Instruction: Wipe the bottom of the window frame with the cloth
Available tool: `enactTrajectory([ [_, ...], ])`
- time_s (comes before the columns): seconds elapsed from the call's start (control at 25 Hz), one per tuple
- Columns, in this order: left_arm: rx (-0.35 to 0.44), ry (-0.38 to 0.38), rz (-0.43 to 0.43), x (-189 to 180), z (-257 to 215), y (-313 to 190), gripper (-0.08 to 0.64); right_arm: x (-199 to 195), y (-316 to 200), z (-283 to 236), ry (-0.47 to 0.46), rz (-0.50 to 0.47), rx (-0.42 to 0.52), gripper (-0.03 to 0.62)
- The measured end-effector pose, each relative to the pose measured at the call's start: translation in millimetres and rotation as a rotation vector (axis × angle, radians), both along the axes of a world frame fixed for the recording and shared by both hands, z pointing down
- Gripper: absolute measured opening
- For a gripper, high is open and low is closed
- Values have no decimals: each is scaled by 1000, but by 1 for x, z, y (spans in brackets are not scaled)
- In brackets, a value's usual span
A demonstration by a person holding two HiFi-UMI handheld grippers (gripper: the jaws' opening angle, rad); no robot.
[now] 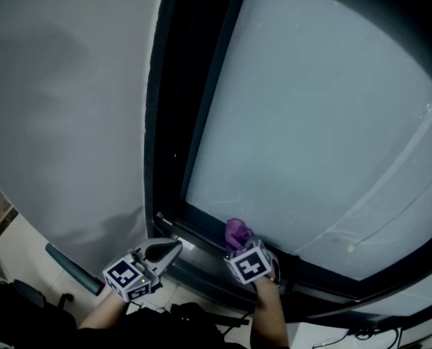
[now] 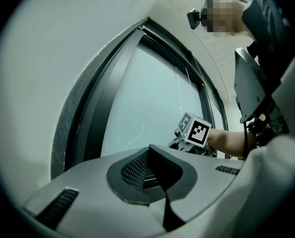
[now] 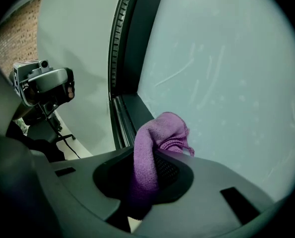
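Our right gripper [image 3: 147, 175] is clamped on the purple cloth [image 3: 157, 133] — its bunched end sits at the bottom of the window frame [image 1: 198, 225], against the glass [image 1: 310, 122]. Our left gripper [image 1: 169, 251] hangs nearby — jaws together, empty.

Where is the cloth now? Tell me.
Low centre in the head view: the purple cloth is pinched in the right gripper, at the window frame's bottom rail.

We see dim, bluish pictures, lit softly through the window pane [image 1: 310, 122], the brightest area. Corners fall to black, wide-angle distortion bends straight edges, and the bottom of each picture lies in shadow.
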State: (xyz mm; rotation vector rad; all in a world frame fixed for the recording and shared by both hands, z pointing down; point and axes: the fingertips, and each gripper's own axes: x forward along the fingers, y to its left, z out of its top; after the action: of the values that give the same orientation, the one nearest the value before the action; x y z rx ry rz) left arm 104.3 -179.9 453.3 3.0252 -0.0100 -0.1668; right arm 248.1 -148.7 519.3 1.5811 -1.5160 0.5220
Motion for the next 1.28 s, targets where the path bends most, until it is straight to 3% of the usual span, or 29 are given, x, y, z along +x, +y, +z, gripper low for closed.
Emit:
enactTrajectory([
  [0.44,21,3,-95,-24,1,-9,3,-21,-33,3,27,-152,-68,78],
  [1.12,26,15,-223,-55,2,-19,3,-48,-76,4,72,-292,-93,78],
  [1.28,26,-21,-238,-63,7,-19,3,-58,-82,8,63,-301,-78,78],
])
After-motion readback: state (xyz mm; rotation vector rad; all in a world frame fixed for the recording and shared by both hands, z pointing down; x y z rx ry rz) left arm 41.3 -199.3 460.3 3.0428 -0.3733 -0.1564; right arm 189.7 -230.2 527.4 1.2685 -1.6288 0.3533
